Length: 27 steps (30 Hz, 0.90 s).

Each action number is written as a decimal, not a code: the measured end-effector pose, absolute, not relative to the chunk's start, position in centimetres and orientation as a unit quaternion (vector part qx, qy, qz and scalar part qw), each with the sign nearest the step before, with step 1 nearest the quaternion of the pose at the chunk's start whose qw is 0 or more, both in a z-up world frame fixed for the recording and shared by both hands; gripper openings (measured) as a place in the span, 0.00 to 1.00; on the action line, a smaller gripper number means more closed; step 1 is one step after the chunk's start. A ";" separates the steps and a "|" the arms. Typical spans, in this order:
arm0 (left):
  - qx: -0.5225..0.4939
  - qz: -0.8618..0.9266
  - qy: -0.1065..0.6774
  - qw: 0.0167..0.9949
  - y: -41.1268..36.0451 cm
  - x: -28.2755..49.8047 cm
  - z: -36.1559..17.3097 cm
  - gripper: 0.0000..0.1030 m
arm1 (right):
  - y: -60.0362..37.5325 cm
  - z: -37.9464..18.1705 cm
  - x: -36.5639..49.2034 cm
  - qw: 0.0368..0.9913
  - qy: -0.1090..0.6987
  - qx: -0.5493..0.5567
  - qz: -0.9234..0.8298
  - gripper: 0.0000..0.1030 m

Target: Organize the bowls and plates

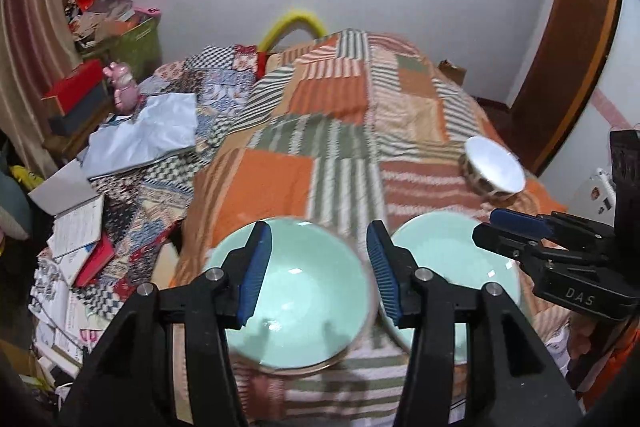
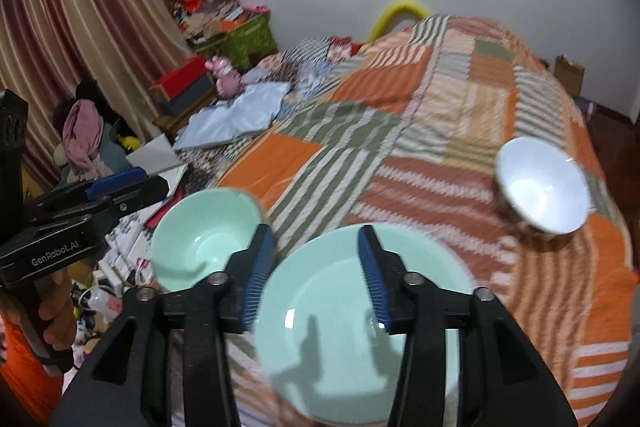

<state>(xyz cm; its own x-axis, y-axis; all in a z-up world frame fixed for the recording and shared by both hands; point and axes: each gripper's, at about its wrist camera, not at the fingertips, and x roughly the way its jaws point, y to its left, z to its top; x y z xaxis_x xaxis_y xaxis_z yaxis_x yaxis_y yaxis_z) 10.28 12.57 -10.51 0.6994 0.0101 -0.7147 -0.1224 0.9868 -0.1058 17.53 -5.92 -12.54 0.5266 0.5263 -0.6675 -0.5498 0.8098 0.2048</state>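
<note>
your left gripper (image 1: 318, 273) hung over the mint-green bowl (image 1: 296, 291), pointing down at a slant. its blue pads (image 1: 256, 267) stood apart, with nothing pressed between them; the bowl lay below the gap, resting on the patchwork quilt (image 1: 320, 131). your right gripper (image 2: 316, 275) hung the same way over the mint-green plate (image 2: 360, 327), jaws parted and gripping nothing. shadows of its fingers fell on the plate's surface.

positions of the task items were as follows:
- the bowl sat at the near edge of the quilt, to the left of the plate in both views.
- the plate lay just beside the bowl. whether their rims touched could not be told.
- a white bowl (image 2: 542, 185) lay tilted on its side farther back on the quilt, to the right, well apart from the other two, with its opening turned toward you.

your hand (image 2: 56, 311) on the left gripper's handle showed at the left edge of the right wrist view. a pile of books and papers (image 1: 76, 239) lay to the left of the quilt.
</note>
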 end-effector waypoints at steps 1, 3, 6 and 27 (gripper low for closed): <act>-0.075 0.033 0.385 0.919 12.1 10.6 -10.4 0.49 | -6.6 -12.2 17.7 0.879 0.370 -0.014 0.302 0.49; -0.075 0.028 0.384 0.920 11.2 11.5 -10.1 0.52 | -8.1 -11.7 18.1 0.887 0.358 -0.012 0.292 0.50; -0.070 0.019 0.383 0.921 9.4 13.1 -9.8 0.54 | -10.5 -11.2 19.1 0.895 0.351 -0.003 0.274 0.50; -0.018 -0.047 0.424 0.904 -0.9 25.8 -12.4 0.59 | -22.8 -15.0 26.9 0.907 0.388 0.060 0.151 0.50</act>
